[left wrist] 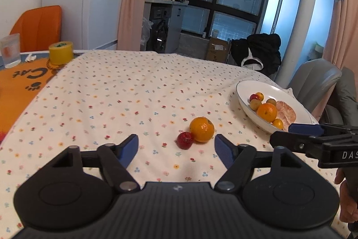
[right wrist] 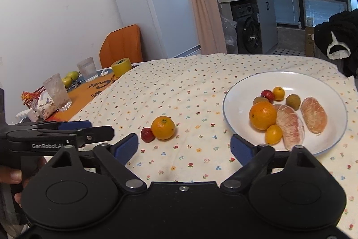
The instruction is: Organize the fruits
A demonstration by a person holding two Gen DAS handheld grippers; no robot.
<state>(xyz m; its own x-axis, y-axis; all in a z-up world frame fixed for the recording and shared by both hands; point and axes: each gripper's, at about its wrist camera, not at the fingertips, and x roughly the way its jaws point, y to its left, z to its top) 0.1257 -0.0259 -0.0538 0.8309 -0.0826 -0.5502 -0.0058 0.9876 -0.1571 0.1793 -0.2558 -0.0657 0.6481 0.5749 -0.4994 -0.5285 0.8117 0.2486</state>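
My left gripper (left wrist: 176,145) hangs low over the bench (left wrist: 125,91), jaws wide apart and holding nothing. Just ahead of it, between the blue pads (left wrist: 129,149), lie an orange (left wrist: 201,129) and a small red fruit (left wrist: 184,140), touching each other on the flowered cloth; the red fruit sits on the orange's left and nearer to me.

My right gripper (right wrist: 185,145) is also spread wide and empty. From its camera the orange and red fruit lie ahead to the left, and the white plate (right wrist: 241,91) sits to the right, with the right pad just in front of its near rim. In the left view, the right gripper comes in from the right edge, close beside the plate.

On the plate I see a larger orange (right wrist: 263,115), two small yellow-orange fruits (right wrist: 274,134), a small red one (right wrist: 267,95), two brownish-green ones (right wrist: 293,101) and two peeled pomelo segments (right wrist: 313,114). The big orange touches one segment and the nearer yellow fruit.

Far left on the bench stand two glasses (right wrist: 57,92), a yellow tape roll (right wrist: 120,67) and green fruit (right wrist: 69,78), well apart from the plate. A hand (right wrist: 13,178) grips the left tool's handle.
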